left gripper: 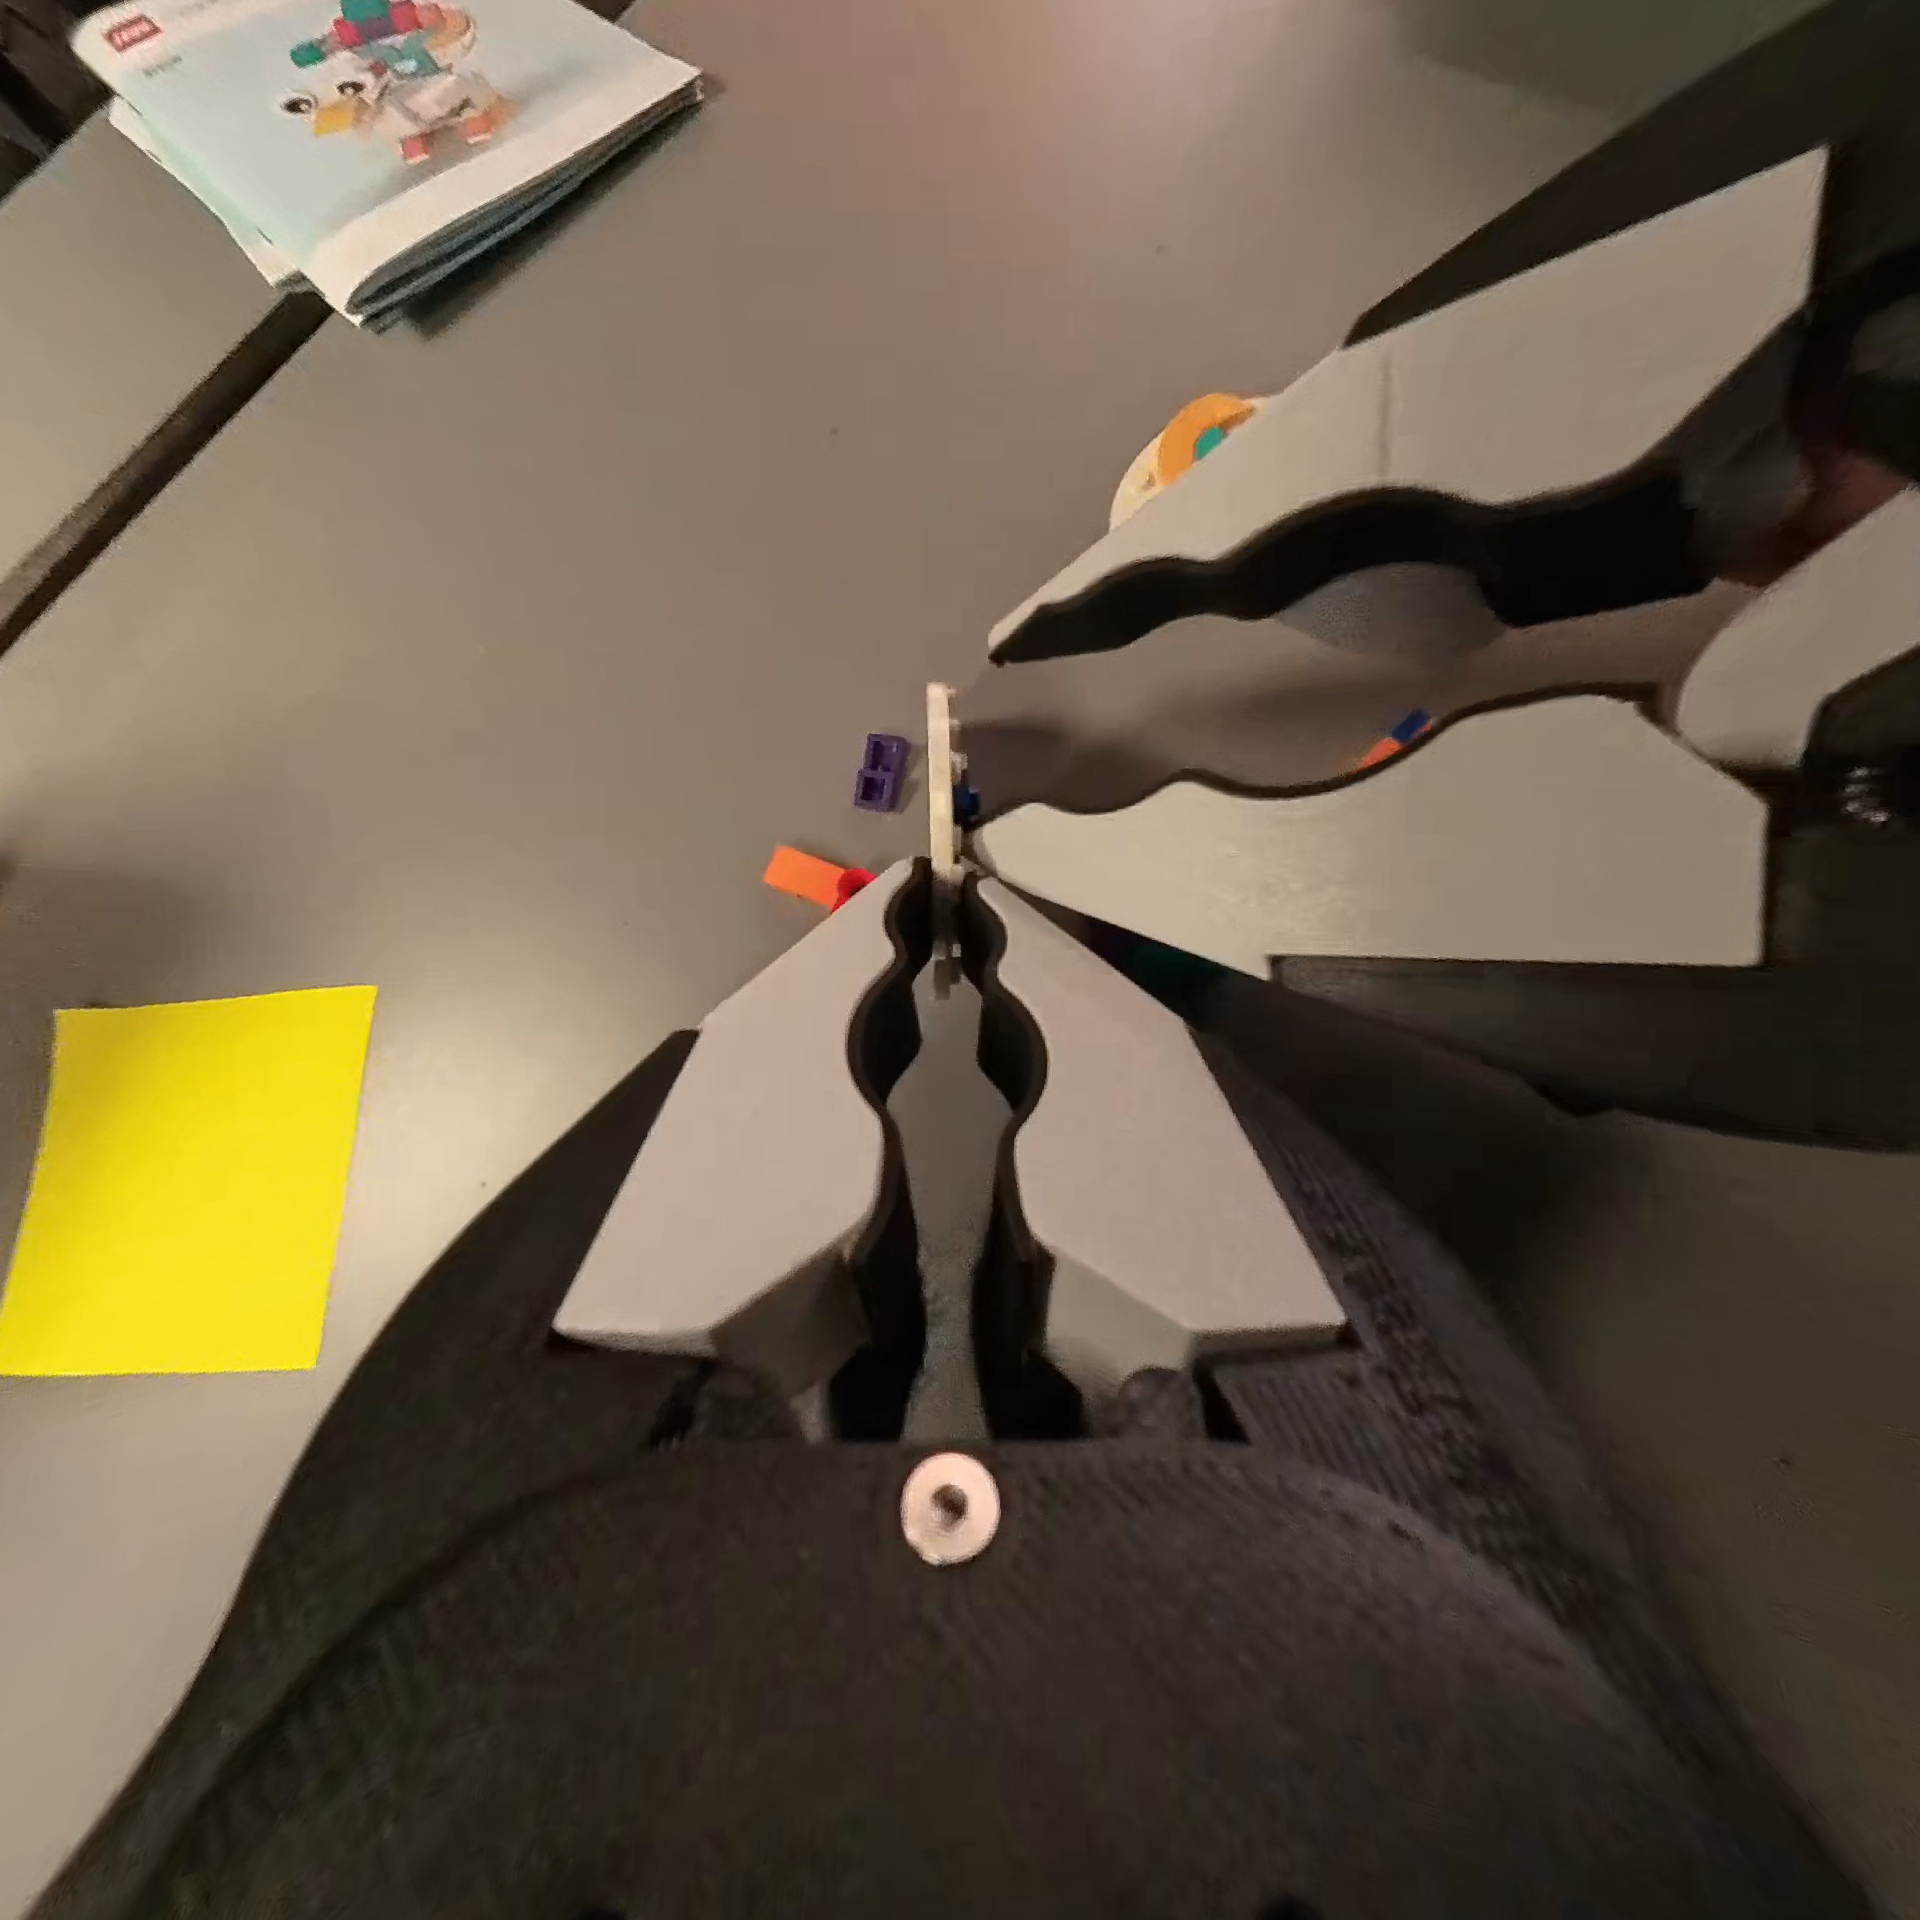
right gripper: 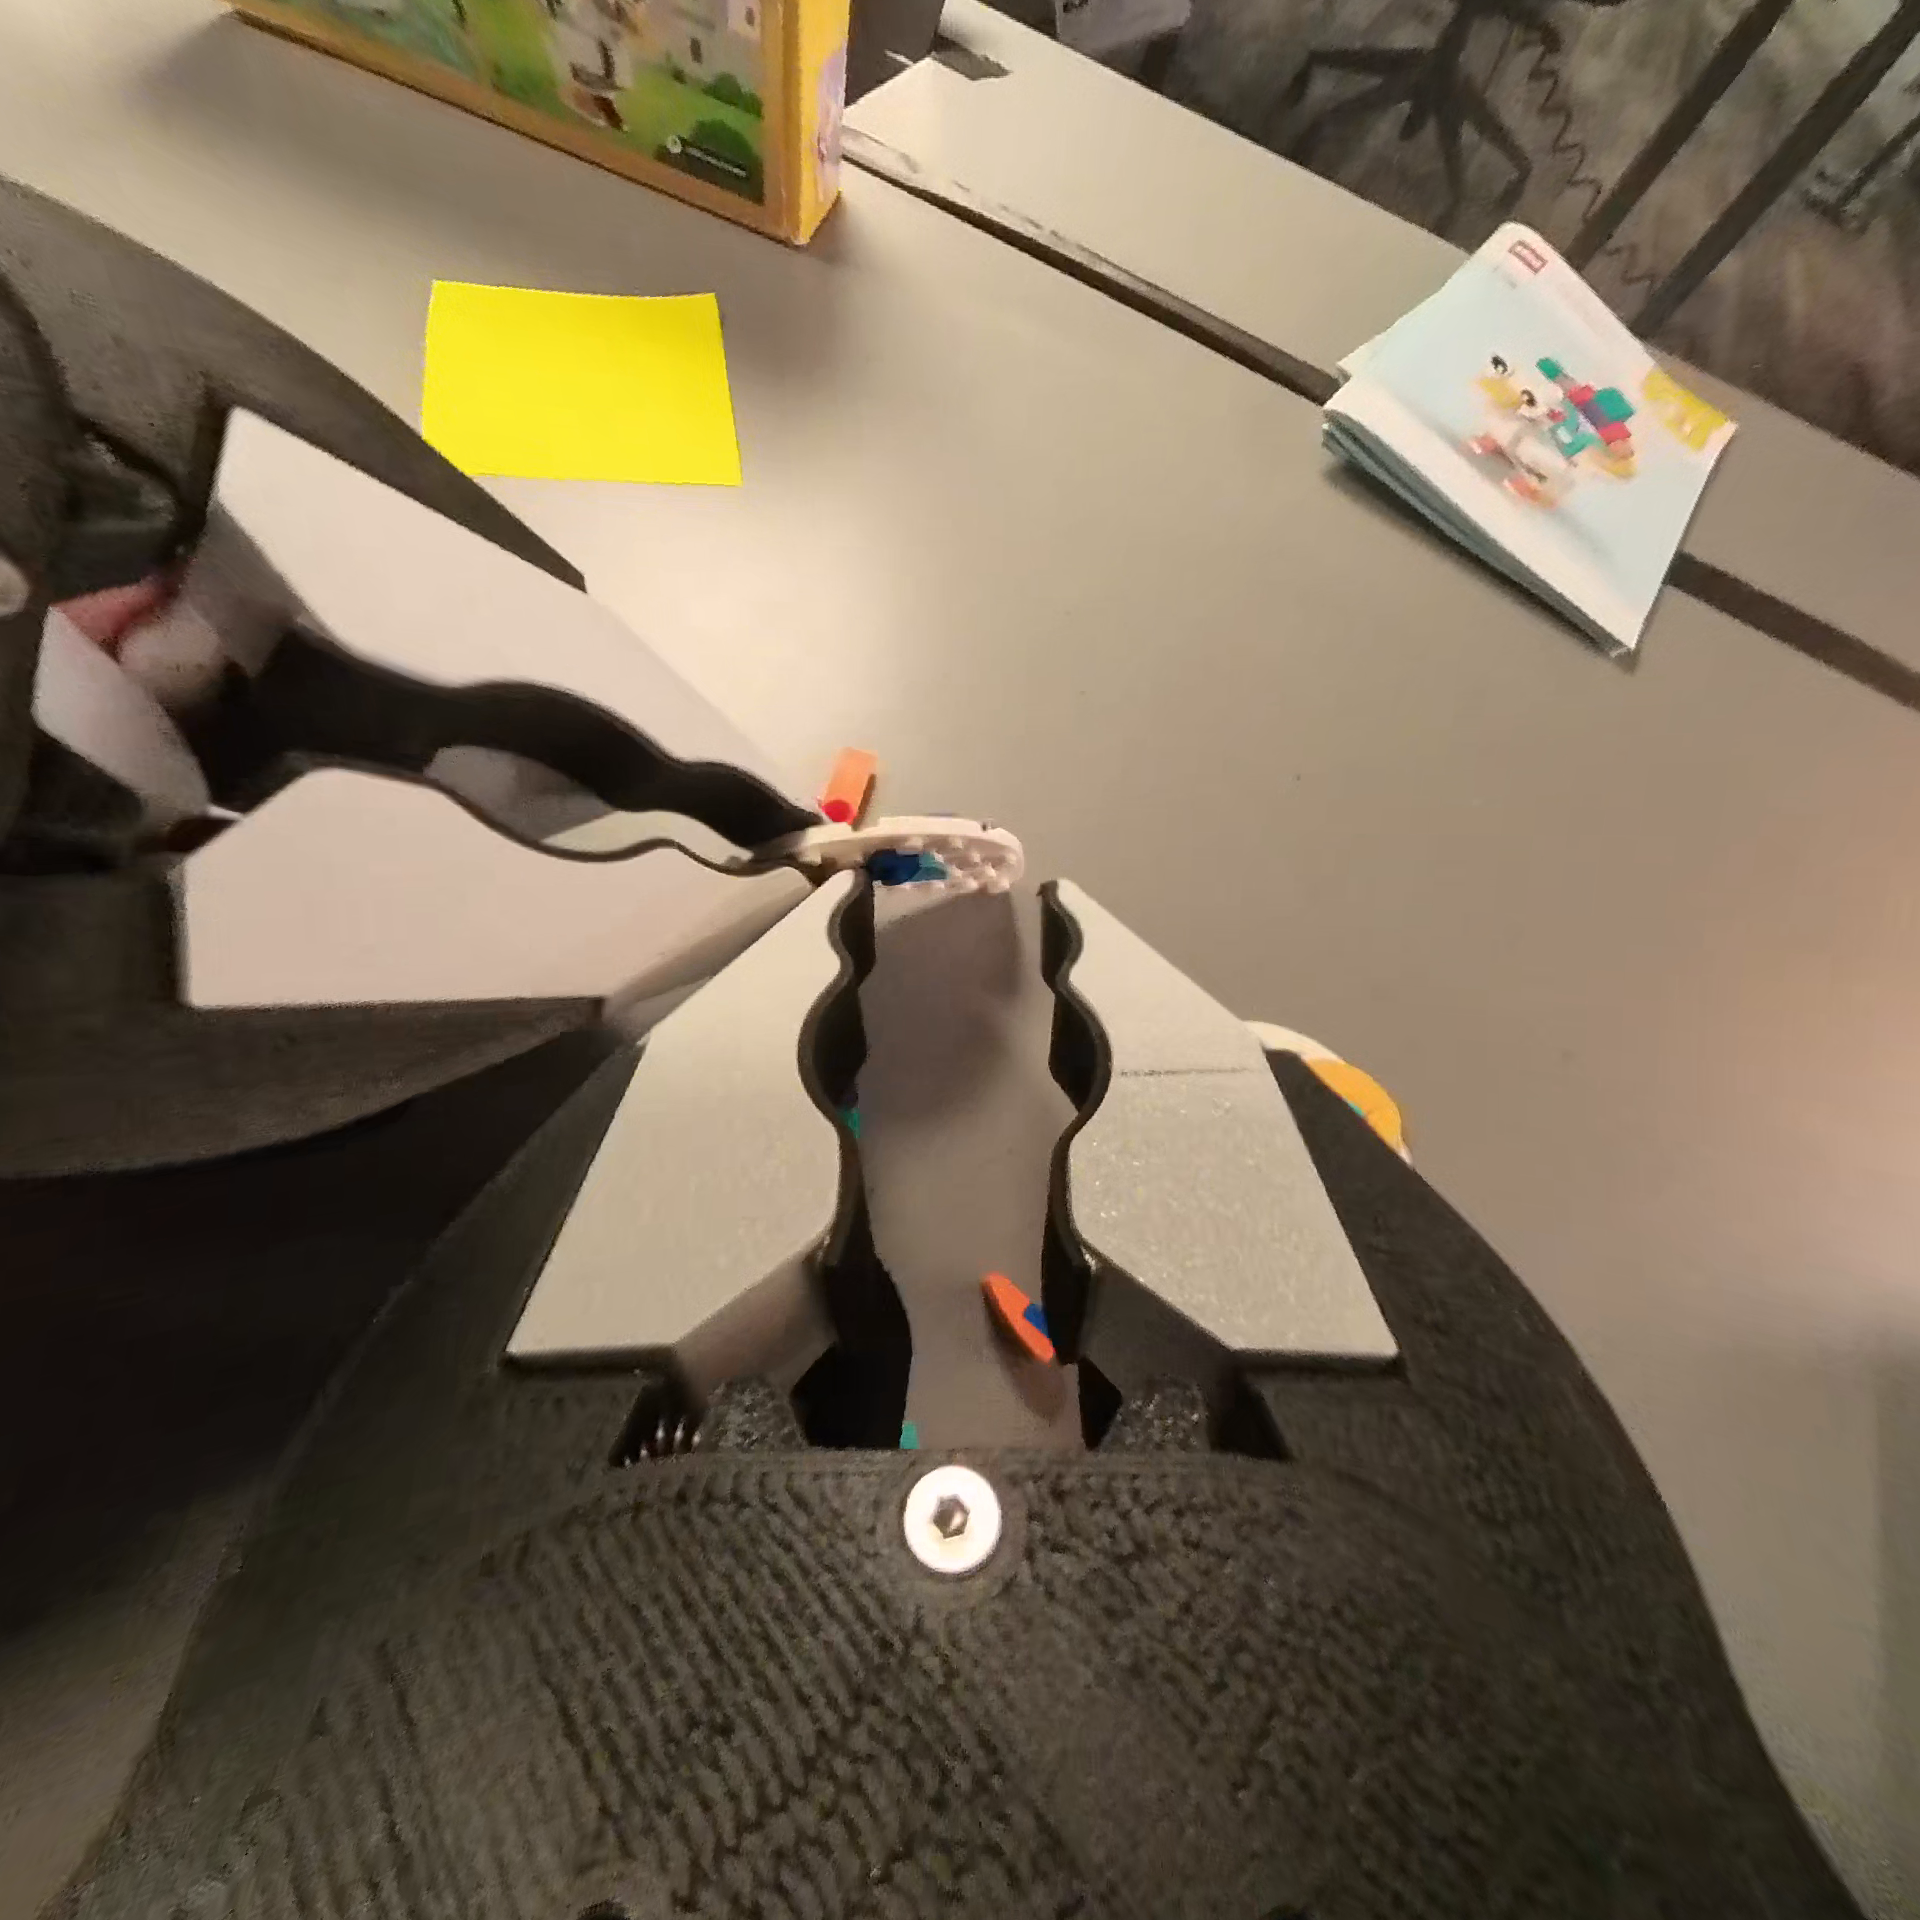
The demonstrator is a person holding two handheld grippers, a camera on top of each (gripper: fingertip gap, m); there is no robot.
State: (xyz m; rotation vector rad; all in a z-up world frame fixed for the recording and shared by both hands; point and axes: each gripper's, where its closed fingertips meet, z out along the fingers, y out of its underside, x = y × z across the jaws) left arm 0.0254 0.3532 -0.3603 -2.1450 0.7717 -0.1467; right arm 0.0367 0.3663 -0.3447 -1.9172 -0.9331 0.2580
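My left gripper (left gripper: pixel 940 883) is shut on the edge of a white round plate (left gripper: pixel 940 769), which stands edge-on above the grey table (left gripper: pixel 623 520). In the right wrist view the left gripper (right gripper: pixel 795 844) comes in from the left and holds the plate (right gripper: pixel 945 844) nearly flat. A small blue piece (right gripper: pixel 896 864) sits on the plate's underside. My right gripper (right gripper: pixel 954 888) is open, its tips just below the plate and its left fingertip beside the blue piece. In the left wrist view the right gripper (left gripper: pixel 987 732) reaches in from the right, with the plate just in front of its tips.
On the table lie a purple brick (left gripper: pixel 881 771), an orange piece (left gripper: pixel 805 871) with a red piece (left gripper: pixel 854 883), a yellow paper square (left gripper: pixel 192 1179) and an instruction booklet (left gripper: pixel 395 135). A toy box (right gripper: pixel 623 94) stands far back. An orange-and-blue piece (right gripper: pixel 1018 1314) and an orange-white build (right gripper: pixel 1351 1091) lie under my right gripper. My left and right fingertips are right by each other. The orange-and-blue piece (right gripper: pixel 1018 1314) is about equally far from each gripper, around 8 centimeters.
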